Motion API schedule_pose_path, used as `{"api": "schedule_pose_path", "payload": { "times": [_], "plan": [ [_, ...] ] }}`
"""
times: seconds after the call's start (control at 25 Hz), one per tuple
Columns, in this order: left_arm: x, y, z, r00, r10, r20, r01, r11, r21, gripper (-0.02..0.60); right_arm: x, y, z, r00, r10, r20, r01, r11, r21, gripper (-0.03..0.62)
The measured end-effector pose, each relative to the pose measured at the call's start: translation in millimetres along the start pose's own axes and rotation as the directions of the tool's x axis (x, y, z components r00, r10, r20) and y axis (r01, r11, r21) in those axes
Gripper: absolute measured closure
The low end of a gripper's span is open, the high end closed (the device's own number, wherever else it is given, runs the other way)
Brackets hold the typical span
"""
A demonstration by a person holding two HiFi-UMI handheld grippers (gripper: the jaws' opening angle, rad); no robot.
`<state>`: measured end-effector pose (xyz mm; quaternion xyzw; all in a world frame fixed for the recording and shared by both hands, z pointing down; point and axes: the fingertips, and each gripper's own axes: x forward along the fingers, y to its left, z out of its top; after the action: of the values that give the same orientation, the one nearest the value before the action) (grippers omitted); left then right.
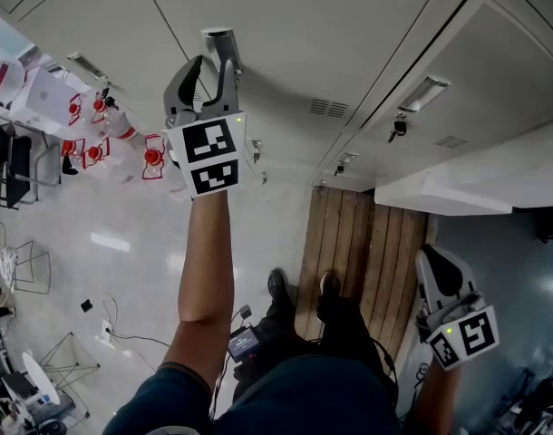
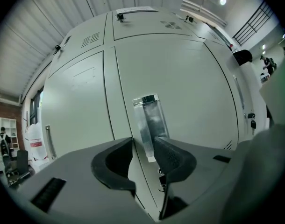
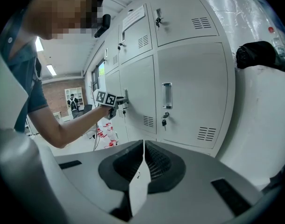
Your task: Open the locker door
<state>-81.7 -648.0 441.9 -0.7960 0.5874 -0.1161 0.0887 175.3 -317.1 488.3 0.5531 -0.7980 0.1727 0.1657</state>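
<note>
Locker door: pale grey metal, in a bank of like doors; it looks shut, flush with its neighbours.
Handle: an upright shiny metal pull near the door's left edge, standing in the gap of the left gripper's jaws.
Left gripper: held out level at the door on an outstretched arm; jaws spread wide on either side of the handle, not clamped on it.
Right gripper: hangs low at the person's right side, well apart from the door; jaws closed together with nothing between them.
Neighbouring lockers: one to the right carries its own handle and a key in the lock below it.
Floor: a wooden pallet lies by the person's feet; red-capped white bottles stand further left.
</note>
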Motion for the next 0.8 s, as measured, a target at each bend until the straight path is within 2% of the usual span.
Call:
{"api": "schedule_pose_path", "payload": {
  "times": [0.28, 0.8],
  "plan": [
    [-14, -1, 0, 1.0, -0.018, 0.016, 0.018, 1.0, -0.017, 0.434, -5, 5, 6, 1.0, -0.001, 0.011, 0.001, 1.0, -0.013, 0.557],
    [-77, -9, 0, 0.995, -0.096, 0.011, 0.095, 0.995, 0.022, 0.425, -14, 41, 23, 0.998, 0.04, 0.047, -0.037, 0.998, -0.056, 0.557]
  ]
}}
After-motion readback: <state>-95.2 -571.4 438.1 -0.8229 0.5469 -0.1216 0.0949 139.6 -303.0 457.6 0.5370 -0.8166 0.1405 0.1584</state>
